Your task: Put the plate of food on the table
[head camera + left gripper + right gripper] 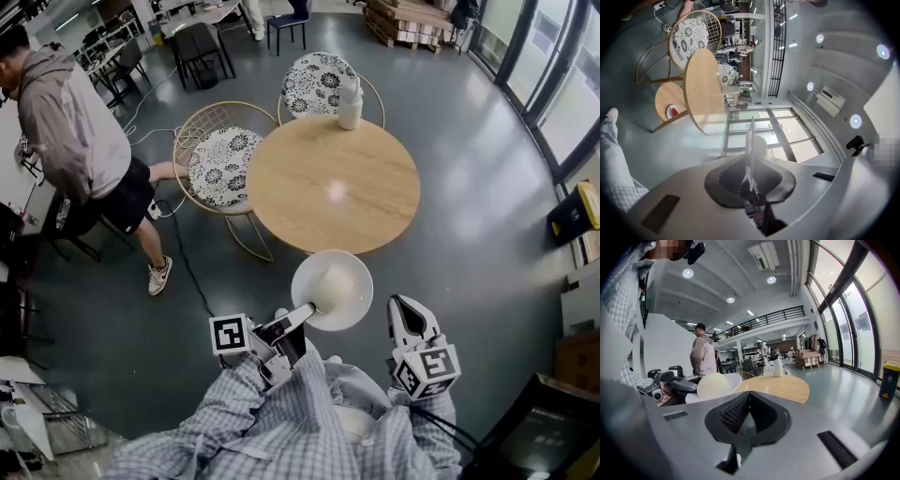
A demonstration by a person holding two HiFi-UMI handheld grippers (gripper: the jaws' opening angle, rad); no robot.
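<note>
The left gripper pinches the plate by its near rim, pale food just beyond its fingers. The right gripper is closed on nothing, the table ahead of its fingers.

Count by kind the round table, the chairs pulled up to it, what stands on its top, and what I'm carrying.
table: 1
chairs: 2
bottle: 1
plate: 1
total: 5
</note>
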